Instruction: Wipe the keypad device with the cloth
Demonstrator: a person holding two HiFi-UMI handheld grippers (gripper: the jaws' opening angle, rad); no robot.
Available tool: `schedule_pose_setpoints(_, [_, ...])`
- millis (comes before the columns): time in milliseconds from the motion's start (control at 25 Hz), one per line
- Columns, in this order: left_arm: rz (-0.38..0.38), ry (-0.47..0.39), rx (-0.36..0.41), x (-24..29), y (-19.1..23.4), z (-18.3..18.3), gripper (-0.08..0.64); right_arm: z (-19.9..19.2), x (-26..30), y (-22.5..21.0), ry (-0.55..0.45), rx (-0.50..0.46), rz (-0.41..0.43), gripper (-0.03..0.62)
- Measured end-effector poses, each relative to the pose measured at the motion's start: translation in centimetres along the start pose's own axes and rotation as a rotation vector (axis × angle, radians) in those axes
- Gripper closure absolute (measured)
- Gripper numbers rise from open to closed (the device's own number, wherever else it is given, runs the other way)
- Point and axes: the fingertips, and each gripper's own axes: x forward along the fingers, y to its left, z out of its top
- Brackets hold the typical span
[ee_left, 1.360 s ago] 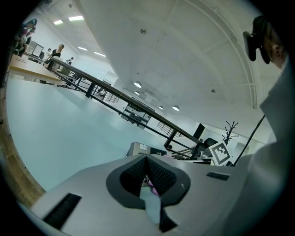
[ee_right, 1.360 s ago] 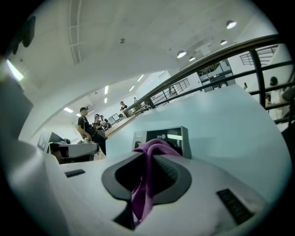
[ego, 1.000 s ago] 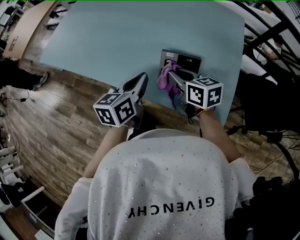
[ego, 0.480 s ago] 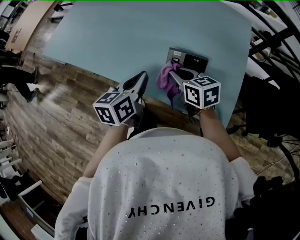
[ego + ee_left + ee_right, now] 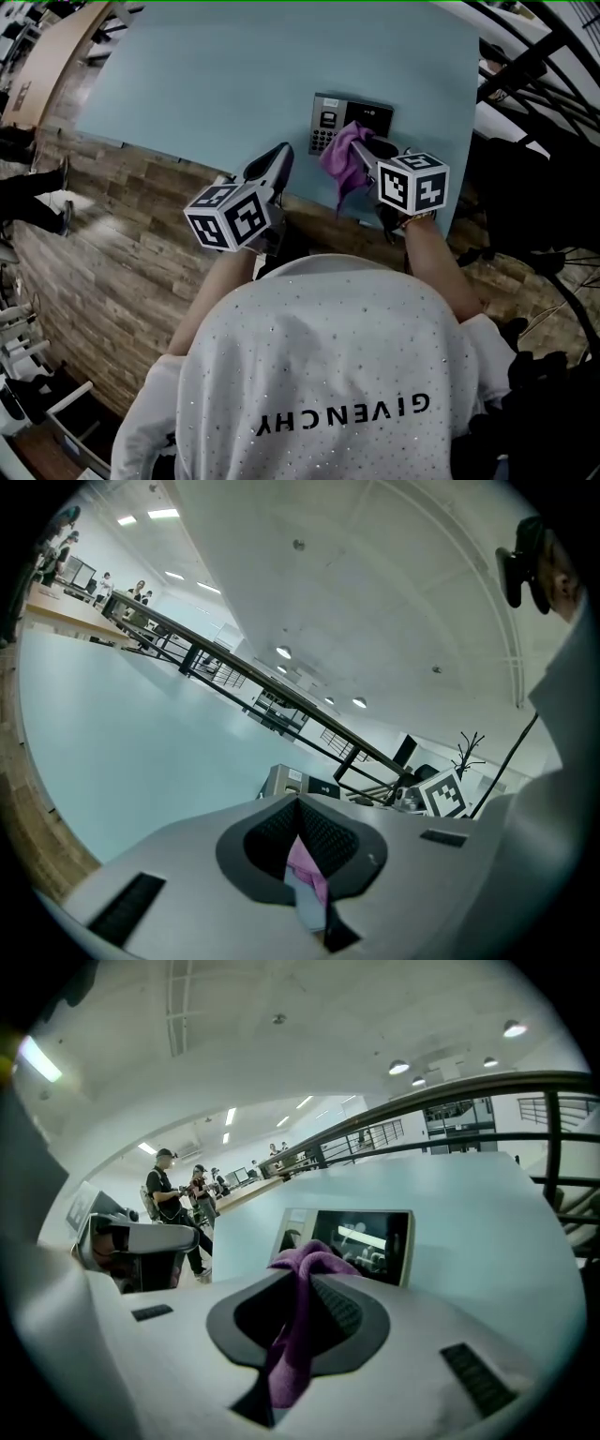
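Observation:
The keypad device (image 5: 330, 116) lies flat near the right front of the pale blue table (image 5: 216, 84), its keypad end on the left and its dark screen on the right. My right gripper (image 5: 362, 150) is shut on a purple cloth (image 5: 341, 157) that hangs over the device's front edge, just right of the keys. In the right gripper view the cloth (image 5: 298, 1321) bunches between the jaws with the device's screen (image 5: 361, 1241) right behind. My left gripper (image 5: 277, 163) hovers at the table's front edge, left of the device, jaws together. A thin pink strip (image 5: 306, 869) shows in their seam.
Wooden floor (image 5: 103, 244) lies in front of and left of the table. Black railing and frames (image 5: 530, 66) stand close on the right. People (image 5: 172, 1194) stand far off beyond the table's end. The left gripper view shows the device (image 5: 292, 782) ahead across the bare tabletop.
The right gripper has carried the cloth to the right across the device: the keypad end, covered a second ago, now shows. The left gripper has stayed put.

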Motion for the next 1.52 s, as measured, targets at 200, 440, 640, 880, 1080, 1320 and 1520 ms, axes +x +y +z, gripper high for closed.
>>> schedule_pose_setpoints(200, [-0.021,-0.001,-0.003,0.3,-1.2,-0.2,0.560,-0.6,-1.6,-1.7,-0.007,0.020,-0.050,0.543])
schedule_pose_setpoints(440, [-0.027,-0.018,-0.005,0.0,-1.6,-0.1,0.560,-1.3,-2.8,-3.3,-0.017,0.055,-0.089,0.543])
schedule_pose_setpoints(640, [-0.022,-0.038,-0.008,-0.6,-1.7,0.0,0.560,-1.9,-3.5,-4.1,-0.021,0.066,-0.126,0.543])
schedule_pose_setpoints(880, [-0.050,-0.078,-0.034,-1.0,-2.0,0.1,0.560,-2.4,-3.9,-5.4,-0.024,0.138,-0.197,0.543])
schedule_pose_setpoints(1080, [-0.025,-0.076,-0.001,-1.2,-1.6,0.1,0.558,-1.8,-3.3,-4.1,-0.016,0.077,-0.210,0.543])
schedule_pose_setpoints(1320, [-0.007,-0.082,-0.044,-2.2,0.2,-0.1,0.560,-0.4,-1.4,0.7,-0.033,0.036,-0.046,0.543])
schedule_pose_setpoints(1520, [0.003,-0.099,-0.060,-3.4,1.2,0.0,0.558,0.0,0.8,4.1,-0.004,-0.032,0.040,0.543])
